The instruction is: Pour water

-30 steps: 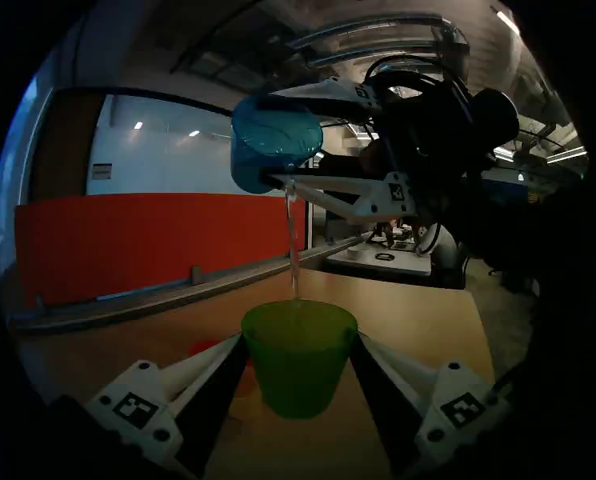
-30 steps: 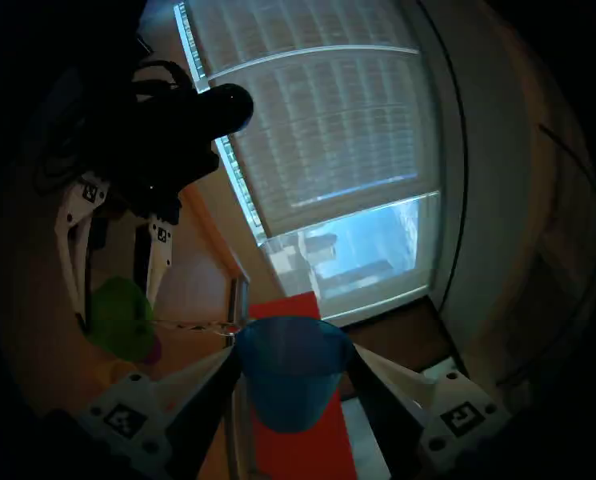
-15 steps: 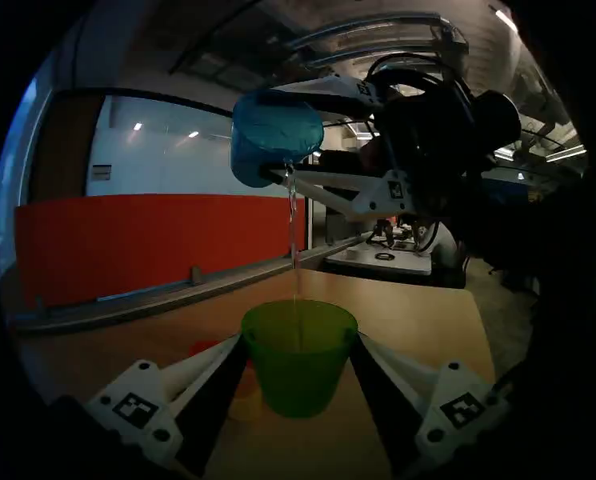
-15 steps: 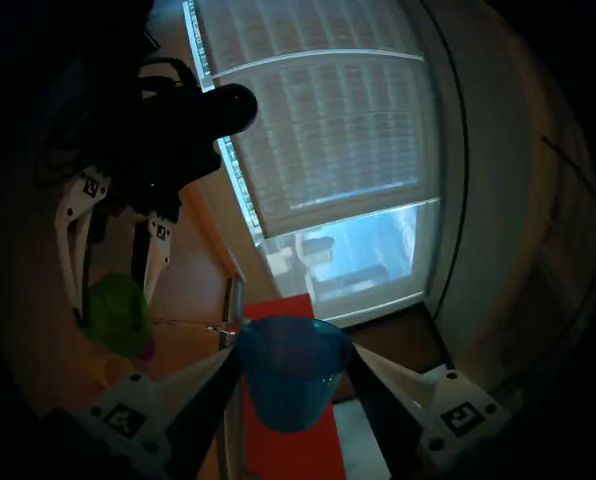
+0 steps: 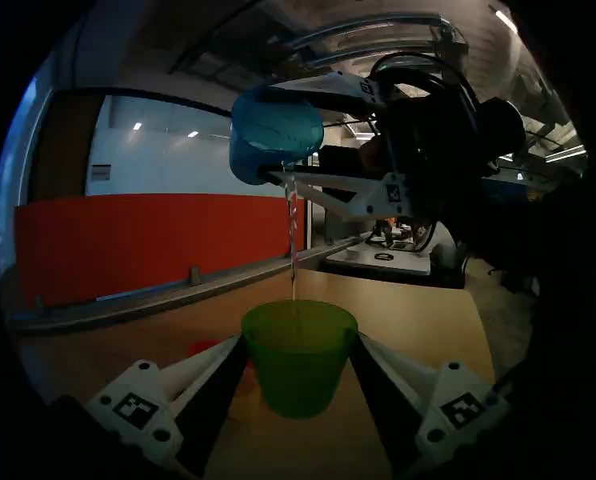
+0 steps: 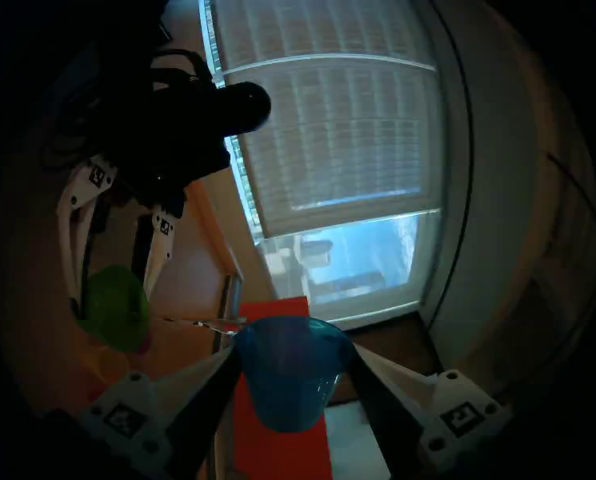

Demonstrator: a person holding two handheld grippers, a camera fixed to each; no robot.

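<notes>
My left gripper [image 5: 299, 370] is shut on a green cup [image 5: 299, 356], held upright just above the wooden table [image 5: 426, 316]. Above it my right gripper [image 5: 296, 163] holds a blue cup [image 5: 272, 142] tipped on its side, and a thin stream of water [image 5: 292, 240] falls from its rim into the green cup. In the right gripper view the blue cup [image 6: 291, 370] sits between my right gripper [image 6: 292, 376] fingers, the stream [image 6: 198, 322] runs sideways to the green cup [image 6: 115, 307], and my left gripper [image 6: 112, 312] holds that cup at the left.
A red partition panel [image 5: 138, 240] and a grey rail [image 5: 178, 286] run along the table's far edge. Small red and yellow things [image 5: 242, 384] lie on the table behind the green cup. A window with blinds [image 6: 330, 136] lies beyond. A desk with items [image 5: 386, 260] stands farther back.
The blue cup has shifted only slightly while water keeps running into the green cup. The right gripper view has drifted a little. The left gripper holds still.
</notes>
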